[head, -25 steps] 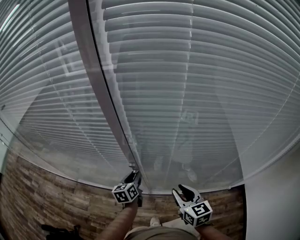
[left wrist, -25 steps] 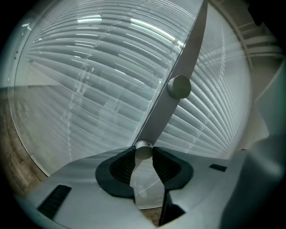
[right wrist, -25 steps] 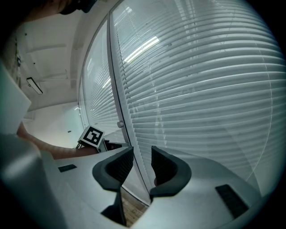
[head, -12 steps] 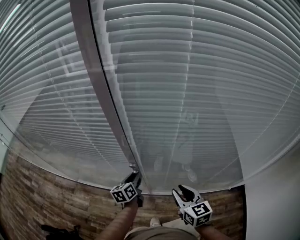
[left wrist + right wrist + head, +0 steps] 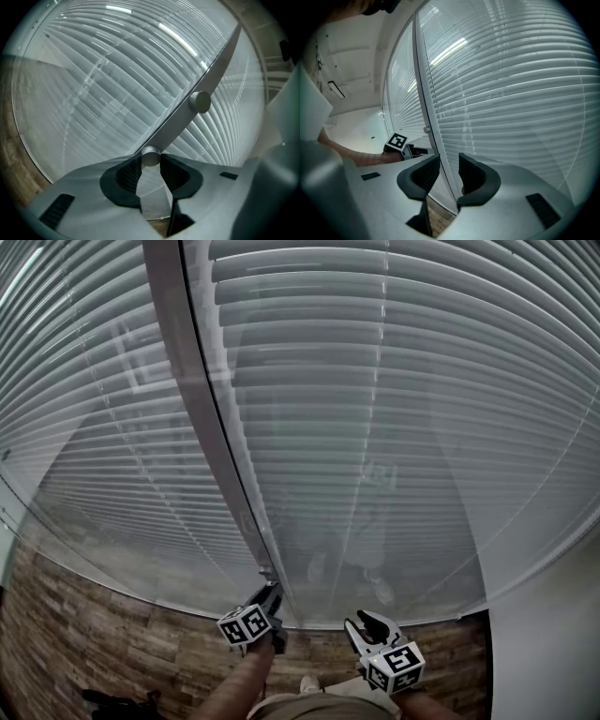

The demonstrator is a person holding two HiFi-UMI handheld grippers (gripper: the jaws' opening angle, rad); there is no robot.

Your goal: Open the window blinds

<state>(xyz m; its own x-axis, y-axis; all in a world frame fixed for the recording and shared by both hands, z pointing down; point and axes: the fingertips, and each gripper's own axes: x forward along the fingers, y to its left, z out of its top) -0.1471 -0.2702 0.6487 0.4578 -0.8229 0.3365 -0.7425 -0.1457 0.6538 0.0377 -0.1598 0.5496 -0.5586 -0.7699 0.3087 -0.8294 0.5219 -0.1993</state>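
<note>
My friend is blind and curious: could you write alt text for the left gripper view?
The left hand-held gripper clamps a small silver knob on a grey window frame, with white blinds behind glass on both sides.

Window blinds [image 5: 403, 381] hang behind two glass panes [image 5: 112, 549] with a frame post [image 5: 199, 427] between them. The left tool [image 5: 150, 161] is at the lower knob [image 5: 150, 154] on that post. The right tool [image 5: 449, 162] is to its right, before the right pane [image 5: 441, 559].

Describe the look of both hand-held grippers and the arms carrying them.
The left hand-held gripper and right hand-held gripper have pale grey bodies, dark ribbed curved pads and a cube of black-and-white square markers each. The forearms show no sleeves.
</note>
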